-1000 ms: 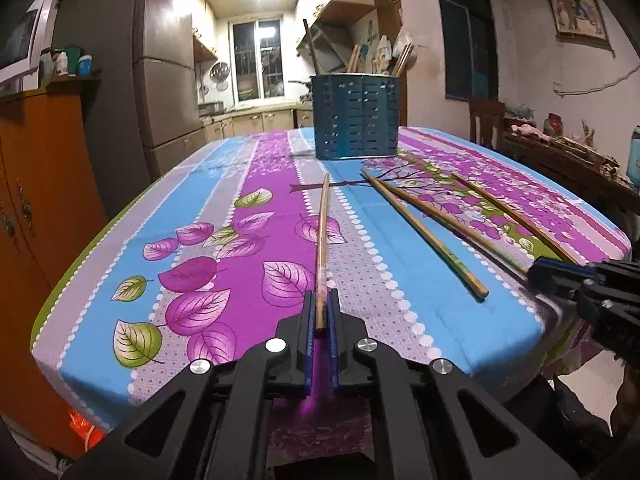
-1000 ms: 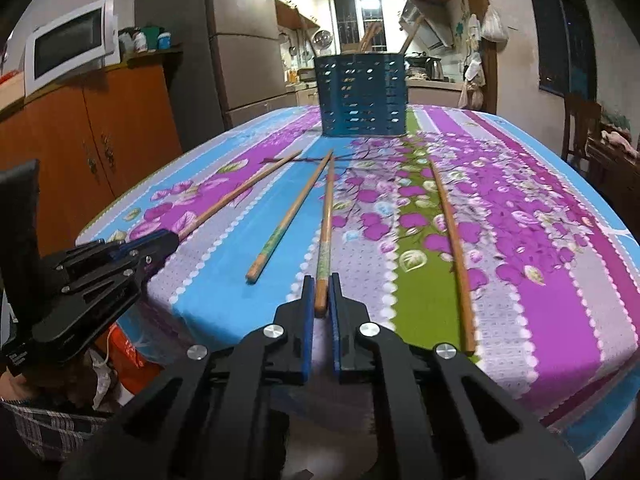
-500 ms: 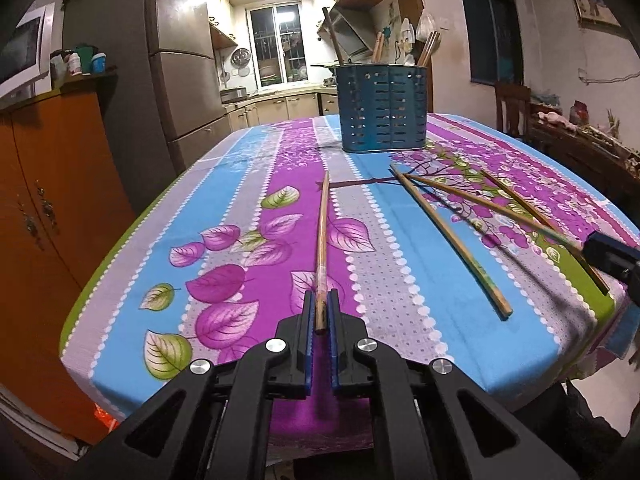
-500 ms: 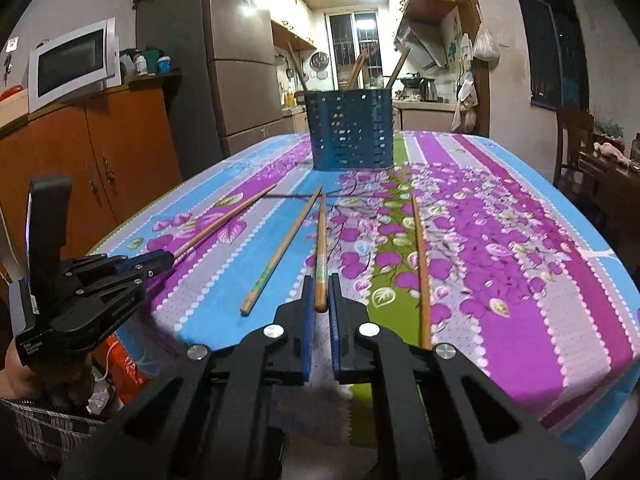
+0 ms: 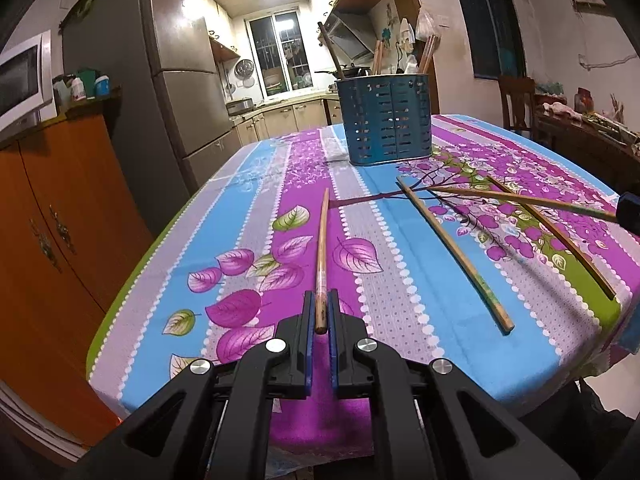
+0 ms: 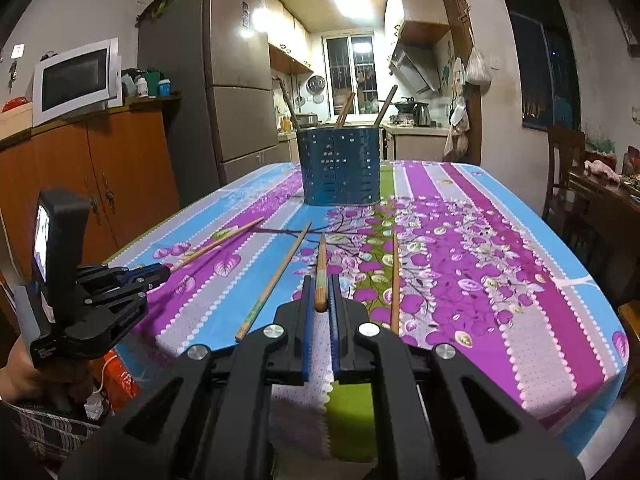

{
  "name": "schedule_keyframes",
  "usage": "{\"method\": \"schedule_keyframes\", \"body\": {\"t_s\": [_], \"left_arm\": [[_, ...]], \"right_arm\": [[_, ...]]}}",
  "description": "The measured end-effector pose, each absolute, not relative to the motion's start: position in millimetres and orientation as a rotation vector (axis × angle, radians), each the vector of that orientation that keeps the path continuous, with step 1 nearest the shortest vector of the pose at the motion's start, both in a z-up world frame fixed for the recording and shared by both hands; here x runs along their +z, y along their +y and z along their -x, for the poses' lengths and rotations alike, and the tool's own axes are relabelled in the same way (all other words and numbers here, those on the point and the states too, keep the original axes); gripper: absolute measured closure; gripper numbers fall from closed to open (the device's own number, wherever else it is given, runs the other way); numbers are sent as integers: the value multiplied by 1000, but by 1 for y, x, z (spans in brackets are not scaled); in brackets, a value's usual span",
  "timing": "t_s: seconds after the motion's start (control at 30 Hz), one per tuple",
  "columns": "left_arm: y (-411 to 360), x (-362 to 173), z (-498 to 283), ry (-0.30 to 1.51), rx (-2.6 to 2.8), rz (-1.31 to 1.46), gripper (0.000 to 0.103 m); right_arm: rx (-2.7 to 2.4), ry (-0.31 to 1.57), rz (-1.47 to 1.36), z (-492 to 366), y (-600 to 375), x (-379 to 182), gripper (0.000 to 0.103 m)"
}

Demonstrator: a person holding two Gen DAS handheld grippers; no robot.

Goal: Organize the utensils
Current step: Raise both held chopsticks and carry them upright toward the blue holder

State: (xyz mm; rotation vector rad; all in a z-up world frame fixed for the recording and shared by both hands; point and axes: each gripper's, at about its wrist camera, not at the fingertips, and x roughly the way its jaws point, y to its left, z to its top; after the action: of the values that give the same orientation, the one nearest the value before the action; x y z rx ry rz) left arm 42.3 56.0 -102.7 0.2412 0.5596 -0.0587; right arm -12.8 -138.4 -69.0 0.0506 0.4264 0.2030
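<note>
My left gripper (image 5: 320, 304) is shut on a wooden chopstick (image 5: 322, 248) that points toward the blue perforated utensil holder (image 5: 384, 120). My right gripper (image 6: 320, 288) is shut on another chopstick (image 6: 321, 264), also pointing toward the holder (image 6: 340, 166). Both chopsticks are held above the floral tablecloth. Two more chopsticks lie on the cloth in the left wrist view (image 5: 456, 252), (image 5: 556, 236) and in the right wrist view (image 6: 276, 280), (image 6: 395, 280). The holder has several utensils standing in it. The left gripper also shows in the right wrist view (image 6: 160, 270).
The table (image 6: 520, 280) carries a purple, blue and green cloth and its near edge is just under both grippers. An orange cabinet (image 5: 60, 220) and a fridge (image 5: 176, 92) stand on the left. A wooden chair (image 5: 520, 104) stands at the right.
Both grippers have lifted with their chopsticks, raising them off the cloth. The holder now sits lower in both views.
</note>
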Motion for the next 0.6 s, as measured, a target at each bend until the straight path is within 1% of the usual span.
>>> {"method": "schedule_keyframes", "body": {"t_s": [0.37, 0.6], "left_arm": [[51, -96, -42, 542, -46, -276, 96], [56, -75, -47, 505, -63, -254, 96]], "right_arm": [[217, 325, -18, 17, -145, -35, 98], [243, 266, -10, 5, -145, -7, 98]]}}
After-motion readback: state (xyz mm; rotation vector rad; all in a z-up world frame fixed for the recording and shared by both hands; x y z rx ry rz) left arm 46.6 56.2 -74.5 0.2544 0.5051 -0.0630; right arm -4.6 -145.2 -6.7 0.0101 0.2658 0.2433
